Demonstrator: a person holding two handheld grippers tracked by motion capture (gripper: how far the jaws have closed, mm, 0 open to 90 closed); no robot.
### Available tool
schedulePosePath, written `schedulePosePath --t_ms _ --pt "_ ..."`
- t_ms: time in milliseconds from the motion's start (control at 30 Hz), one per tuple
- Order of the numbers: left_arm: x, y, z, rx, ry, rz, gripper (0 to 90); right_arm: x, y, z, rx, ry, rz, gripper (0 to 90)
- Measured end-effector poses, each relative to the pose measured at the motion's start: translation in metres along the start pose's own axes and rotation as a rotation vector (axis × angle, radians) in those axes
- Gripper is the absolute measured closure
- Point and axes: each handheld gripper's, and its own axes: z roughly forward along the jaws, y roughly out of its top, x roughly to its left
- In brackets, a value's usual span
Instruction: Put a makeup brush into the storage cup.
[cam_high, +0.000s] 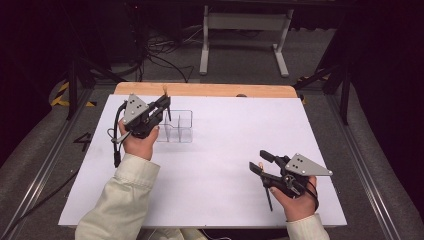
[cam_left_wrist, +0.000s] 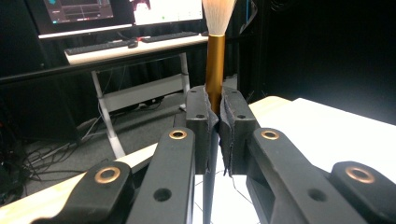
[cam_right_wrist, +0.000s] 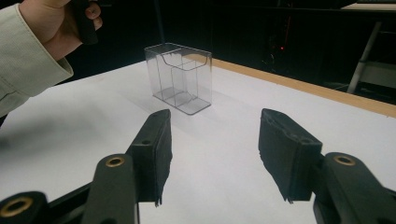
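My left gripper (cam_high: 165, 103) is shut on a makeup brush (cam_left_wrist: 215, 65) with a gold ferrule, pale bristles and a dark handle. The brush stands upright between the pads, bristles up, and its handle hangs down over the left part of a clear plastic organiser box (cam_high: 175, 126). Whether the handle reaches inside the box I cannot tell. In the left gripper view the gripper (cam_left_wrist: 214, 108) clamps the brush just below the ferrule. My right gripper (cam_high: 257, 160) rests low over the white table sheet (cam_high: 225, 165) at the near right, open and holding nothing. Its view shows the box (cam_right_wrist: 180, 77) ahead of the open gripper (cam_right_wrist: 215, 140).
A wooden strip (cam_high: 205, 90) runs along the table's far edge. Beyond it stand a white desk frame (cam_high: 245, 30) and loose floor cables (cam_high: 165, 55). A desk with monitors and keyboards (cam_left_wrist: 116, 44) stands behind. The person's left hand (cam_right_wrist: 60, 23) is beside the box.
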Motion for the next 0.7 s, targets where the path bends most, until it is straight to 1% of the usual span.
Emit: schedulePosePath --t_ms 133,167,233,333,567,633,700 --pt "0.008 -0.005 0.004 0.014 -0.001 -0.03 82.9 0.0 -0.001 0.001 0.002 0.003 0.001 44.8" --pt "0.009 -0.006 0.004 0.011 0.001 -0.038 82.9 0.0 -0.001 0.001 0.003 0.002 0.001 44.7" --pt "0.013 -0.008 0.006 0.007 -0.01 -0.06 82.9 0.0 -0.001 0.001 0.003 0.001 0.002 44.6" --pt "0.016 -0.012 0.008 0.013 -0.002 -0.057 82.9 0.0 -0.001 0.002 0.002 0.004 0.0 44.5" --pt "0.018 -0.018 0.013 0.035 -0.017 -0.07 82.9 0.0 -0.001 0.001 0.002 0.005 0.003 44.2" --pt "0.019 -0.021 0.015 0.053 -0.019 -0.073 82.9 0.0 -0.002 0.002 0.0 0.01 0.005 44.1" --pt "0.02 -0.022 0.017 0.071 -0.024 -0.086 82.9 0.001 -0.002 0.002 0.001 0.014 0.006 44.0"
